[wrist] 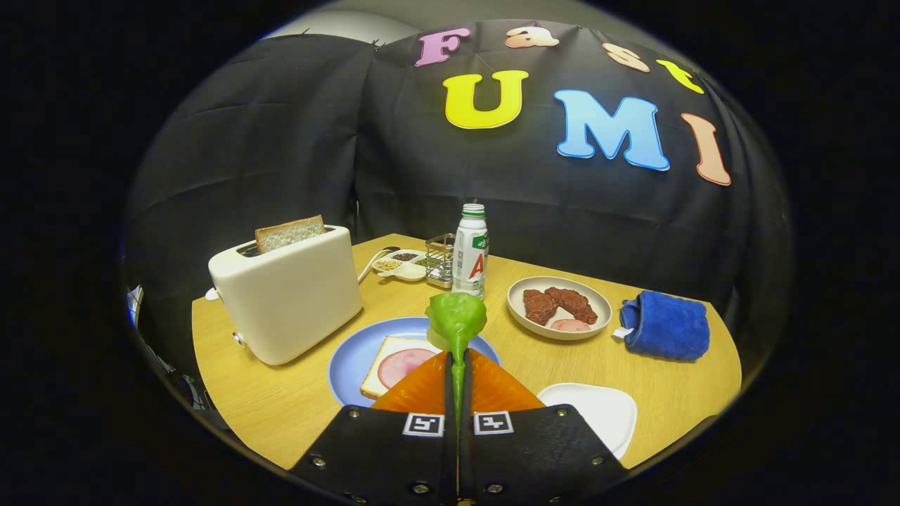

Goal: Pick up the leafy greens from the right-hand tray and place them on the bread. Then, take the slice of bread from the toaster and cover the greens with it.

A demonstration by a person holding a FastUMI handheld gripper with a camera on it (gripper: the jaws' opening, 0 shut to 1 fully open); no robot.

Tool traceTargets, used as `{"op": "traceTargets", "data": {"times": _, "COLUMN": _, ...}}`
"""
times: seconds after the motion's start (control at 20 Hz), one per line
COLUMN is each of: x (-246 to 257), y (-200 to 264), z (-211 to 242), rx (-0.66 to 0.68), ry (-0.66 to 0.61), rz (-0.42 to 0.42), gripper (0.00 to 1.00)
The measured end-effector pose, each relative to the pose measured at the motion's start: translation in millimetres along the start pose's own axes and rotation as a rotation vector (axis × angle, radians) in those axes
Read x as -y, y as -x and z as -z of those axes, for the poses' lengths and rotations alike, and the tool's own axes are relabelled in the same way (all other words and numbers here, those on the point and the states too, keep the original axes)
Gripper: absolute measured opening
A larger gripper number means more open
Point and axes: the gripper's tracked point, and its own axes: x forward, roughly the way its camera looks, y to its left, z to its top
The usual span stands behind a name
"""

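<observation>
The tool (pixel 457 372) pinches the greens (pixel 457 316) between both fingers, held above the bread (pixel 394 365) on the blue plate (pixel 348 362). The limp leaf could stick to a finger on release, or slide off the bread.

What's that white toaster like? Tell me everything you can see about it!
The toaster is a cream-white box with rounded corners and a smooth, slightly shiny shell that looks like plastic. It stands upright on the wooden table, beyond and left of the gripper, beside the blue plate. A slice of bread sticks up out of its top slot. A small knob shows low on its side, near the front corner. Nothing but the table and the bread touches it.
</observation>
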Motion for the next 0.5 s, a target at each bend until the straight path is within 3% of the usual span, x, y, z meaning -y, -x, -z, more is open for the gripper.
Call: {"op": "traceTargets", "data": {"times": 0.5, "x": -67, "y": -42, "z": 3, "rx": -0.025, "ry": -0.05, "rz": -0.087, "gripper": 0.02}}
